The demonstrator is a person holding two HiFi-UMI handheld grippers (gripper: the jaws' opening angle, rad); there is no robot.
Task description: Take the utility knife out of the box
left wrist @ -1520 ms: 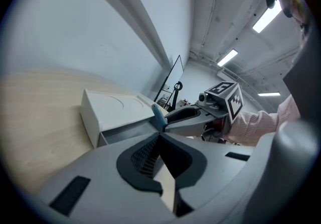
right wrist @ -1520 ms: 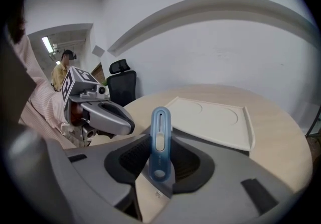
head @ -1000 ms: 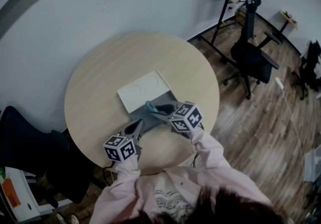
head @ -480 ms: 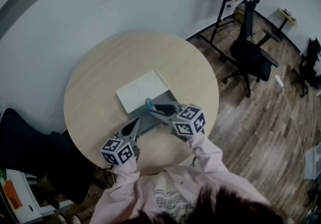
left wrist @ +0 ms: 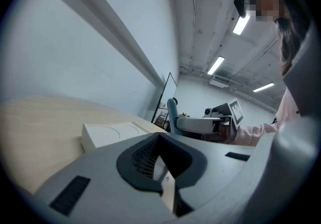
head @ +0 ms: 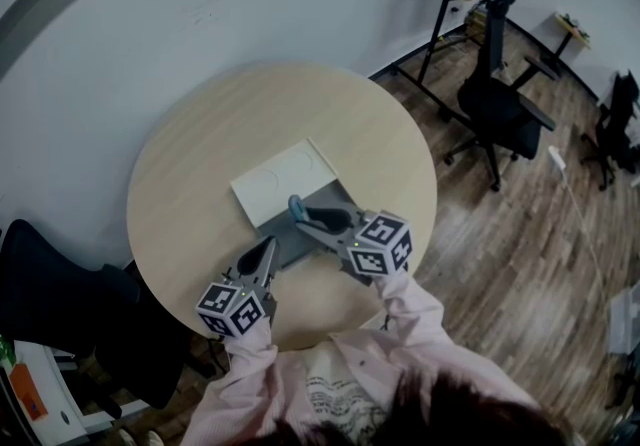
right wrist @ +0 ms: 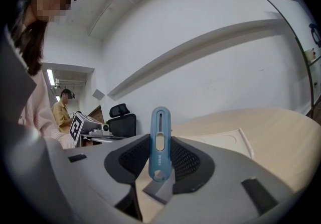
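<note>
Now right tool holds knife higher.

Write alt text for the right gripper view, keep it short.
The right gripper has its grey jaws closed on a slim blue plastic utility knife, held upright over a round pale wooden table. A flat white box lies on the table beyond it, with a plain white wall behind.

Head camera looks steeply down on the table; 2 gripper cameras skim it, sharing the box.
</note>
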